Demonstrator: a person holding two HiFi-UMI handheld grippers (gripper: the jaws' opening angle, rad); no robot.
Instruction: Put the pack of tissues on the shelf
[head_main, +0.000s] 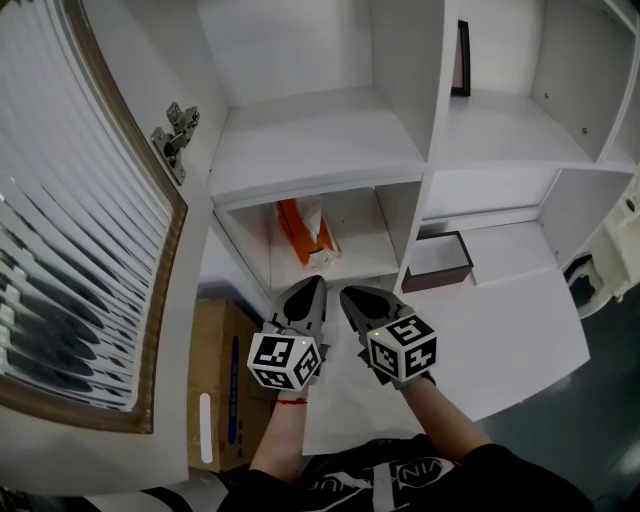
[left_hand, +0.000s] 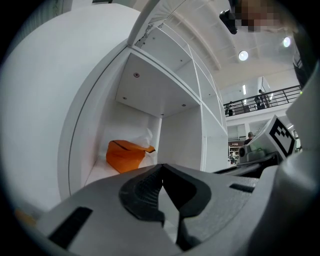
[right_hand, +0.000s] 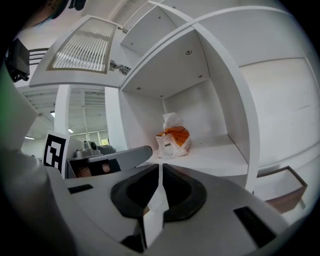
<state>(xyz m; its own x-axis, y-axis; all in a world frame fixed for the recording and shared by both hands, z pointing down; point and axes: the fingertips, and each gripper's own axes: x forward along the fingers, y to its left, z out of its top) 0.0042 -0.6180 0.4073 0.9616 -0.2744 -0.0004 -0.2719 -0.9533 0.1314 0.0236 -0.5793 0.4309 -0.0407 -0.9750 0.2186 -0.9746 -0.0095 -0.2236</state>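
The pack of tissues (head_main: 305, 232), orange and white, lies inside the lower left compartment of the white shelf unit (head_main: 320, 140). It also shows as the orange pack (left_hand: 125, 155) in the left gripper view and as the pack (right_hand: 172, 140) in the right gripper view, resting on the compartment floor. My left gripper (head_main: 309, 288) and right gripper (head_main: 352, 297) hover side by side just in front of that compartment, pointing at it. Both sets of jaws are shut with nothing between them, apart from the pack. The left gripper (left_hand: 161, 168) and right gripper (right_hand: 160, 168) tips meet.
A cabinet door with ribbed glass (head_main: 80, 230) stands swung open at the left, its hinge (head_main: 175, 135) exposed. A small brown box (head_main: 440, 260) sits in the compartment to the right. A dark frame (head_main: 462, 58) leans on the upper shelf. A cardboard box (head_main: 222, 380) lies below left.
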